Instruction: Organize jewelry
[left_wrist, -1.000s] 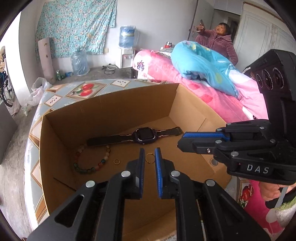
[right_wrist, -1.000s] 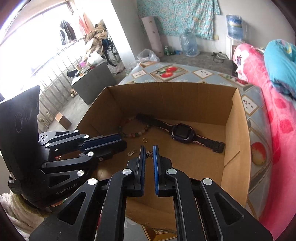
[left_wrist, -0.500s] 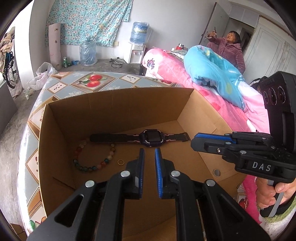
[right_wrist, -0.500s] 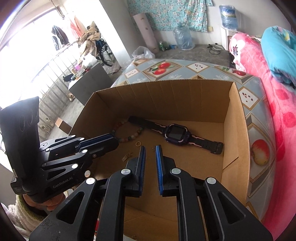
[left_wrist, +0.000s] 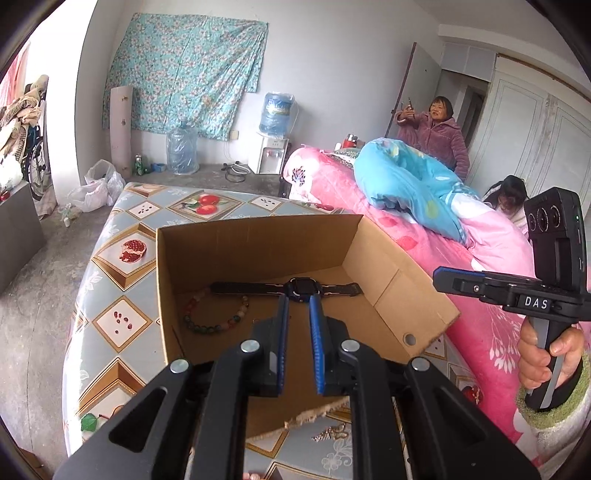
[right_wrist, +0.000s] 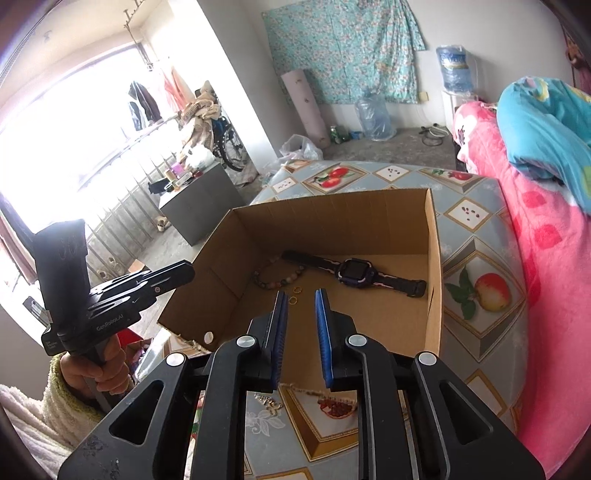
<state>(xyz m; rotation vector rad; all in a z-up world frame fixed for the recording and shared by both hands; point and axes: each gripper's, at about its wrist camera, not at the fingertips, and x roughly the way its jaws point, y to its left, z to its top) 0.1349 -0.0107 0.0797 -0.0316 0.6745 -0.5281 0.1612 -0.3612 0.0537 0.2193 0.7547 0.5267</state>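
Ahead of the left tool, the box is plain brown corrugated cardboard, matt, with a torn, fuzzy near edge. Inside it, just past the tips, the watch has a glossy dark face and a matt rubbery strap; the bracelet beside it is smooth polished beads. Both tools are matt black plastic with blue ribbed pads and shiny metal bolts. Under the right tool, the tabletop wears a smooth, slightly glossy printed cover. Two small rings look like bright metal.
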